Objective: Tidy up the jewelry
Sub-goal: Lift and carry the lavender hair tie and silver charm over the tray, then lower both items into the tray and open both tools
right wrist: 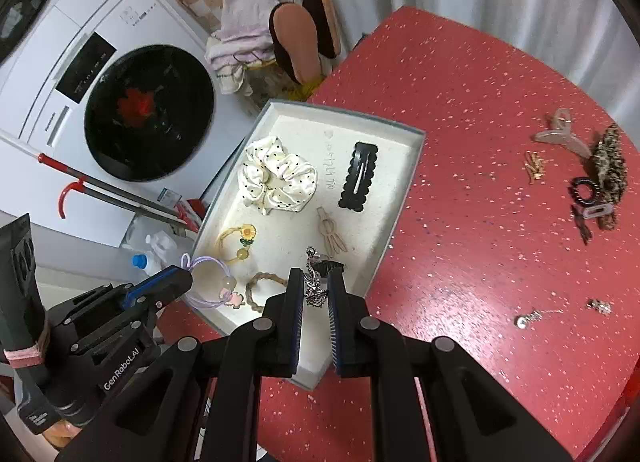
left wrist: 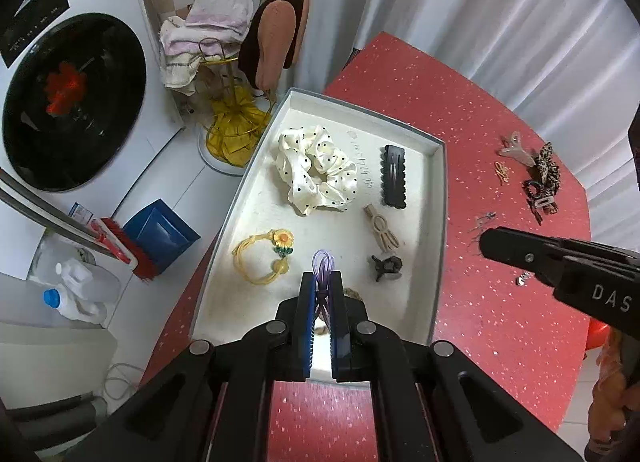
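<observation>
The white tray (left wrist: 438, 198) lies on the red table's left part. My left gripper (left wrist: 322, 278) hangs over the tray's near end, shut on a purple hair tie (left wrist: 323, 262) whose loops stick out past the pads. In the right wrist view my right gripper (right wrist: 316, 274) is shut on a silver ornament (right wrist: 314, 290) above the tray's (right wrist: 404, 198) near right corner. In the tray lie a polka-dot scrunchie (left wrist: 316, 170), a black snap clip (left wrist: 393, 176), a beige clip (left wrist: 382, 226), a small dark claw clip (left wrist: 386, 267) and a sunflower hair tie (left wrist: 268, 254).
Loose pieces lie on the table's right side: a translucent claw clip (right wrist: 560, 136), a leopard scrunchie (right wrist: 610, 170), gold pins (right wrist: 534, 170), a black coil tie (right wrist: 584, 190) and small earrings (right wrist: 528, 318). Left of the table stand a washing machine (left wrist: 72, 102), a towel rack (left wrist: 212, 22) and a broom (left wrist: 120, 246).
</observation>
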A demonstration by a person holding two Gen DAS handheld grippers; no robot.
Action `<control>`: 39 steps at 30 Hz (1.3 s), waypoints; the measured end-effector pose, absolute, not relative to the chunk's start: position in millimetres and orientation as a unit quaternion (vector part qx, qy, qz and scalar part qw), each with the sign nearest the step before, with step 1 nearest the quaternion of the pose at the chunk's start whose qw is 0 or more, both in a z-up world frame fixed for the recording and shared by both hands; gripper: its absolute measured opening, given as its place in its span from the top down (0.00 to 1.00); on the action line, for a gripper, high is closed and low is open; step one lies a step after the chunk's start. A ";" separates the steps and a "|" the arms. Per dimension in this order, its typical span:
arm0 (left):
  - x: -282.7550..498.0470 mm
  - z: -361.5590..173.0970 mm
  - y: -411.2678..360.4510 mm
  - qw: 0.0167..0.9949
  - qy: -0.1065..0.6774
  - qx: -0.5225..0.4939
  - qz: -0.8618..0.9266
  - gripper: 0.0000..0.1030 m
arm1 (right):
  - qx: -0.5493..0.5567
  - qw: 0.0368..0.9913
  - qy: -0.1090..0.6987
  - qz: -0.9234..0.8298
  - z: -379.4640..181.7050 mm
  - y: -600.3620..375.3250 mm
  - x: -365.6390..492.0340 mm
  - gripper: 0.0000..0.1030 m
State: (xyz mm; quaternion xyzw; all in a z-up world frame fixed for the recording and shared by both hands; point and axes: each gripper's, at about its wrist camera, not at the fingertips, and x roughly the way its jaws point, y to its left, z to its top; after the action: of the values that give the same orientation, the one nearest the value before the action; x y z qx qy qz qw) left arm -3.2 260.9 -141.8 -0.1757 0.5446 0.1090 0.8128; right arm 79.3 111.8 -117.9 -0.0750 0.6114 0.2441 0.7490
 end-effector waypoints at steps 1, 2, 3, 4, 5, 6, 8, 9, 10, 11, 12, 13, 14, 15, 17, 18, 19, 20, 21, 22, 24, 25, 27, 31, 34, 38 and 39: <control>0.2 -146.0 261.8 0.812 0.545 -0.176 0.108 0.93 | -0.077 0.748 0.612 0.244 -121.7 113.7 81.6 0.88; 3.8 -150.0 262.9 0.813 0.546 -0.176 0.106 0.93 | -0.079 0.747 0.613 0.245 -127.3 115.6 84.9 0.88; 8.5 -155.2 263.7 0.813 0.546 -0.174 0.104 0.93 | -0.079 0.745 0.614 0.246 -132.7 117.2 88.4 0.88; 12.8 -159.6 263.7 0.813 0.546 -0.172 0.104 0.93 | -0.081 0.745 0.615 0.246 -137.3 118.9 91.4 0.88; 18.2 -166.2 264.6 0.812 0.548 -0.173 0.103 0.93 | -0.084 0.744 0.616 0.245 -143.2 120.4 95.6 0.88; 21.4 -170.5 265.3 0.811 0.549 -0.173 0.103 0.93 | -0.084 0.742 0.619 0.244 -149.7 121.7 100.7 0.88; 29.8 -181.6 266.9 0.811 0.550 -0.170 0.103 0.93 | -0.082 0.740 0.622 0.243 -158.2 123.1 109.4 0.88; 32.8 -185.7 266.9 0.811 0.551 -0.168 0.105 0.93 | -0.081 0.739 0.623 0.243 -162.7 124.3 113.5 0.88; 36.0 -191.2 267.7 0.809 0.553 -0.168 0.106 0.93 | -0.080 0.738 0.625 0.242 -168.2 125.3 118.1 0.88; 38.7 -196.7 268.5 0.807 0.556 -0.168 0.107 0.93 | -0.079 0.737 0.626 0.241 -173.8 126.3 122.5 0.88; 40.0 -200.5 269.5 0.805 0.558 -0.168 0.108 0.93 | -0.077 0.736 0.628 0.240 -179.0 127.1 126.4 0.88; 41.3 -204.4 270.2 0.804 0.560 -0.168 0.108 0.93 | -0.075 0.734 0.631 0.238 -185.3 128.2 131.0 0.88; 42.3 -208.0 270.3 0.803 0.562 -0.167 0.109 0.93 | -0.074 0.733 0.633 0.237 -189.4 128.8 133.4 0.88; 44.0 -210.5 270.7 0.802 0.564 -0.164 0.110 0.93 | -0.073 0.732 0.634 0.236 -194.2 129.8 136.2 0.88; 46.1 -216.1 270.5 0.800 0.569 -0.159 0.110 0.93 | -0.072 0.730 0.638 0.234 -202.5 131.6 140.9 0.88; 46.3 -218.3 271.7 0.799 0.570 -0.158 0.109 0.93 | -0.073 0.728 0.640 0.233 -206.6 132.7 142.9 0.88; 47.4 -219.8 271.9 0.799 0.571 -0.157 0.109 0.93 | -0.073 0.727 0.642 0.233 -209.3 134.2 144.6 0.88; 48.2 -221.2 271.6 0.798 0.572 -0.155 0.109 0.93 | -0.074 0.726 0.643 0.232 -212.9 135.4 146.0 0.88; 49.1 -222.9 272.0 0.798 0.572 -0.154 0.108 0.93 | -0.075 0.724 0.645 0.232 -216.1 136.8 147.2 0.88; 49.7 -223.9 271.8 0.798 0.573 -0.153 0.107 0.93 | -0.076 0.723 0.646 0.231 -218.5 138.1 148.3 0.88; 50.9 -225.7 271.6 0.797 0.575 -0.150 0.105 0.93 | -0.075 0.720 0.650 0.231 -223.4 139.0 149.9 0.88; 51.3 -226.7 271.2 0.797 0.576 -0.148 0.104 0.93 | -0.075 0.718 0.653 0.229 -226.6 139.6 150.8 0.88; 51.7 -228.5 270.2 0.797 0.578 -0.143 0.105 0.93 | -0.074 0.714 0.658 0.228 -230.9 139.0 150.0 0.87; 52.0 -231.7 268.4 0.797 0.580 -0.130 0.112 0.93 | -0.068 0.712 0.662 0.225 -237.6 141.1 152.0 0.88; 51.5 -234.3 269.8 0.792 0.585 -0.133 0.115 0.93 | -0.069 0.710 0.664 0.225 -238.7 144.0 153.4 0.87; 49.6 -234.8 270.6 0.788 0.590 -0.129 0.121 0.93 | -0.068 0.708 0.666 0.225 -237.4 142.6 154.5 0.87; 49.1 -234.8 270.8 0.787 0.591 -0.127 0.123 0.93 | -0.068 0.707 0.667 0.225 -237.7 142.9 154.4 0.87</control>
State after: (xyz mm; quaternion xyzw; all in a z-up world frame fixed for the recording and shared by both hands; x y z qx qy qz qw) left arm 49.1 270.8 -234.8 -0.1274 0.5912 0.1227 0.7869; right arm 154.4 142.9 -237.7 -0.0681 0.6671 0.2250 0.7069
